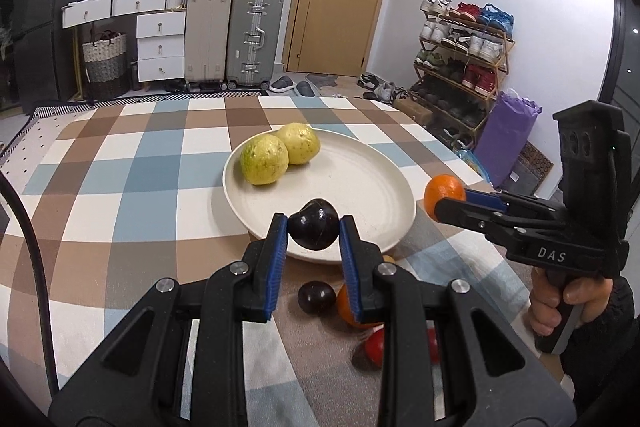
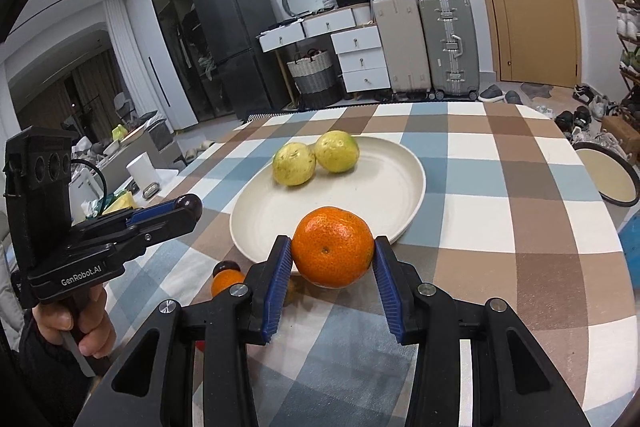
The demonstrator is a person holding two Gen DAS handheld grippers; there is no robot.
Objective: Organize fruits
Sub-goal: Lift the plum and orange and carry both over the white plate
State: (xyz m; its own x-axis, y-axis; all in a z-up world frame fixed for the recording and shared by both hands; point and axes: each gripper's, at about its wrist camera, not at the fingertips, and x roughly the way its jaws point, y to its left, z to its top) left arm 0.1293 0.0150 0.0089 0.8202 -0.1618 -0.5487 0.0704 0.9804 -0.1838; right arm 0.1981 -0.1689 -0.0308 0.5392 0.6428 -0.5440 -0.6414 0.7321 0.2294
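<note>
I'm gripping a dark, glossy plum point(image 1: 314, 229) in my left tongs point(image 1: 313, 231), blue ribbed pads pinching its smooth skin, holding it raised over the six o'clock rim of the plate point(image 1: 360, 183). My right tongs point(image 2: 332, 251) are clamping one round mandarin point(image 2: 332, 247) with dimpled peel, hanging over the plate's near edge. I'm counting two yellow-green fruits point(image 1: 265, 160), rough-speckled and round, touching each other at eleven o'clock on the cream, shallow, matte round plate. Below my left tongs, loose on the bench's checked cloth point(image 1: 120, 167), I'm seeing one more plum point(image 1: 316, 297), one partly hidden orange fruit point(image 1: 345, 305) and a red fruit point(image 1: 374, 347).
</note>
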